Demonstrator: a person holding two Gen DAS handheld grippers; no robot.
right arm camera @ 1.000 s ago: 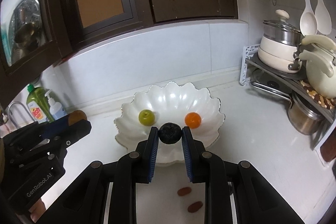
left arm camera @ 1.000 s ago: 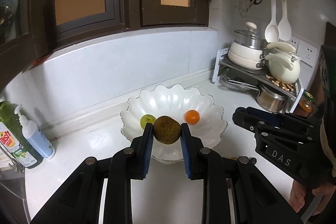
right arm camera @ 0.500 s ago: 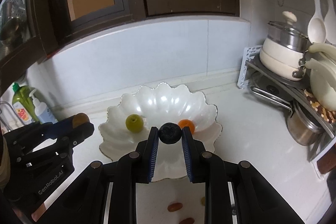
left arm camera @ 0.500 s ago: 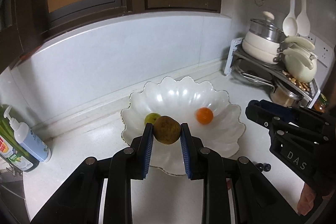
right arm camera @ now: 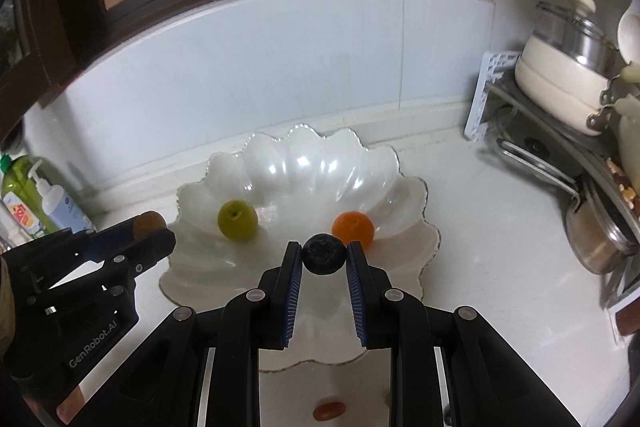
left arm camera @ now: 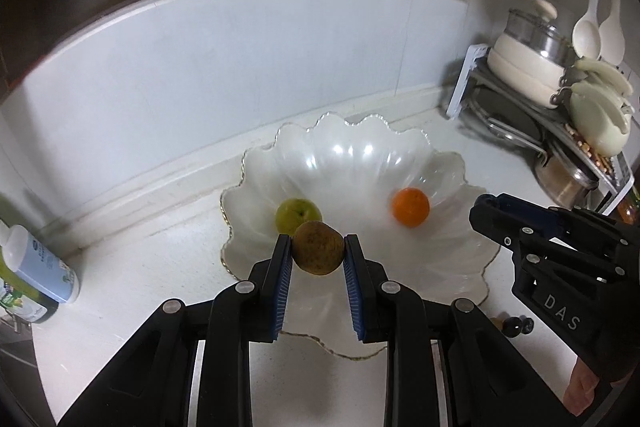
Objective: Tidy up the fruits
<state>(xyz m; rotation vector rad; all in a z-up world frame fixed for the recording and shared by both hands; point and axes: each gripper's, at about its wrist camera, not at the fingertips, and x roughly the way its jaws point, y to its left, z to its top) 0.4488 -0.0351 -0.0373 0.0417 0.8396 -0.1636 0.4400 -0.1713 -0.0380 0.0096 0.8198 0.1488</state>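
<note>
A white scalloped bowl (left arm camera: 360, 155) (right arm camera: 304, 155) sits on the counter with a green fruit (left arm camera: 298, 215) (right arm camera: 237, 219) and an orange fruit (left arm camera: 410, 207) (right arm camera: 353, 227) inside. My left gripper (left arm camera: 318, 255) is shut on a brown-green fruit (left arm camera: 318, 253) over the bowl's front left part. My right gripper (right arm camera: 323, 254) is shut on a dark, nearly black fruit (right arm camera: 323, 253) over the bowl's front. Each gripper shows in the other's view, the right (left arm camera: 500, 217) at the bowl's right rim, the left (right arm camera: 148, 235) at its left rim.
A rack with pots (left arm camera: 532, 67) (right arm camera: 568, 83) stands at the right, ladles and scissors hang above. Soap bottles (left arm camera: 36, 279) (right arm camera: 36, 203) stand at the left. Small fruits lie on the counter in front of the bowl (right arm camera: 329, 410) (left arm camera: 516, 325).
Both grippers have moved forward and lower toward the bowl, which now looks larger. Both stay shut on their fruits.
</note>
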